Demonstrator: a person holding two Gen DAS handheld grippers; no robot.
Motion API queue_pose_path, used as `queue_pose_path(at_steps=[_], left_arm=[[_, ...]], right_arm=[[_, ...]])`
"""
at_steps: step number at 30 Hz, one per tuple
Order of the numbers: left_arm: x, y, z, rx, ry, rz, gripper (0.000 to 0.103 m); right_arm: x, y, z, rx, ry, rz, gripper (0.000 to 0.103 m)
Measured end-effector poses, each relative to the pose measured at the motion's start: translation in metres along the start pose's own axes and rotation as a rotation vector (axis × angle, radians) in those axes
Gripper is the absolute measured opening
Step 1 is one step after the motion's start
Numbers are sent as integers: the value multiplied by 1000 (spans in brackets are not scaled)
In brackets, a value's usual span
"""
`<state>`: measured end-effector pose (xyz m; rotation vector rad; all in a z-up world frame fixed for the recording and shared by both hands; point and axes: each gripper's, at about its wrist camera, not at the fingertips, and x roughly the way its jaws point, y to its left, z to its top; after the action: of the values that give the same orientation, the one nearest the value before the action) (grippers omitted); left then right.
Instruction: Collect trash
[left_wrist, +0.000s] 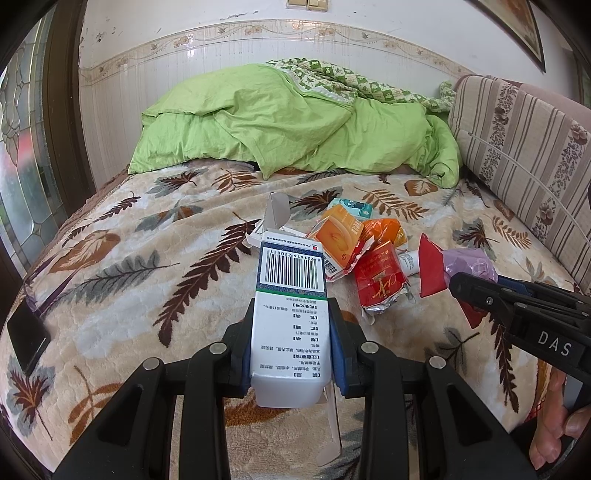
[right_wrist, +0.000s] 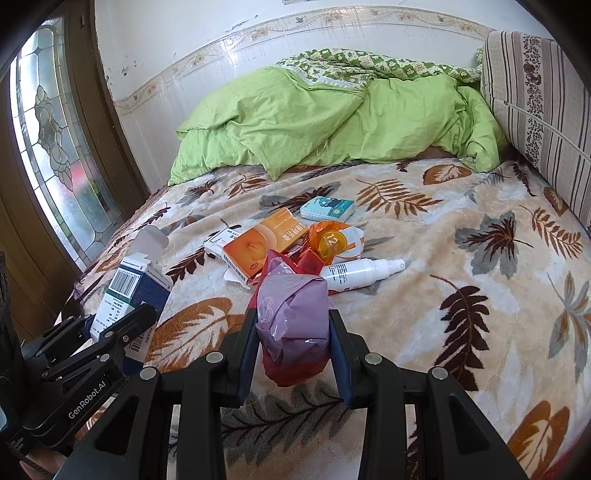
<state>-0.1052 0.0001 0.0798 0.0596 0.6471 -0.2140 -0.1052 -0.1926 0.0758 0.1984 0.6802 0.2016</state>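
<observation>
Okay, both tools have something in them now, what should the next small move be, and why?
Probably lift both away to drop them off. The left tool is shut on the barcoded carton, the right tool on the purple and red bag; the orange box and spray bottle remain on the blanket.

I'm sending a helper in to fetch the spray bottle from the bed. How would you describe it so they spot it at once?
Start at the leaf-patterned blanket below the green duvet, then find the trash pile in its middle. The white spray bottle lies on its side at the pile's right edge, nozzle pointing right. It is the only smooth white cylinder among the boxes and wrappers.
</observation>
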Motion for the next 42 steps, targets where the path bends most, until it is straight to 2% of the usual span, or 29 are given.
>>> queue_pose_path(at_steps=[42], left_arm=[[0,-2,-1,12,-1,-5,32]], right_arm=[[-2,-7,1,12,-2,-4,38]])
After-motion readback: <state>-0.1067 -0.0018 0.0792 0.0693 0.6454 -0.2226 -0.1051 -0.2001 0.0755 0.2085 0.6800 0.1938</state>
